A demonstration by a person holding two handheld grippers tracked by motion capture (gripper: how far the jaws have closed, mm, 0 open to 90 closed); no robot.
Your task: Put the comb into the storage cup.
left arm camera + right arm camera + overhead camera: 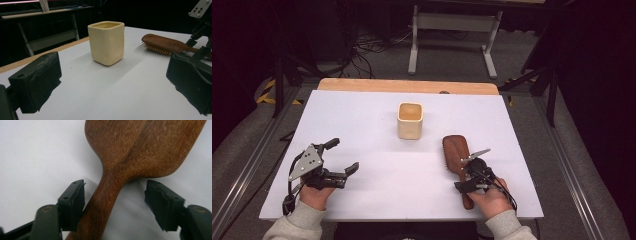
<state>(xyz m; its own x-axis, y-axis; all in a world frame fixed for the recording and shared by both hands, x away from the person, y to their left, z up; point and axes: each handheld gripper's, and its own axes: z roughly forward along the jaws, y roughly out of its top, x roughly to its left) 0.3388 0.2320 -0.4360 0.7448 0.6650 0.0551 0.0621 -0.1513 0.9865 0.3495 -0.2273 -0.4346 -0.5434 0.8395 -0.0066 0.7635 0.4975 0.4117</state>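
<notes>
Two hand-held grippers over a white table with a cup and a wooden hairbrush

The right gripper point(115, 202) sits low over the wooden hairbrush point(458, 157) at the table's right side, its jaws spread wide on either side of the handle; one jaw looks to touch the handle, the other stands clear. The left gripper point(343, 159) hovers at the near left, jaws wide and holding nothing. The cream cup point(410, 120) stands upright mid-table point(362, 115), just left of the brush's head
</notes>
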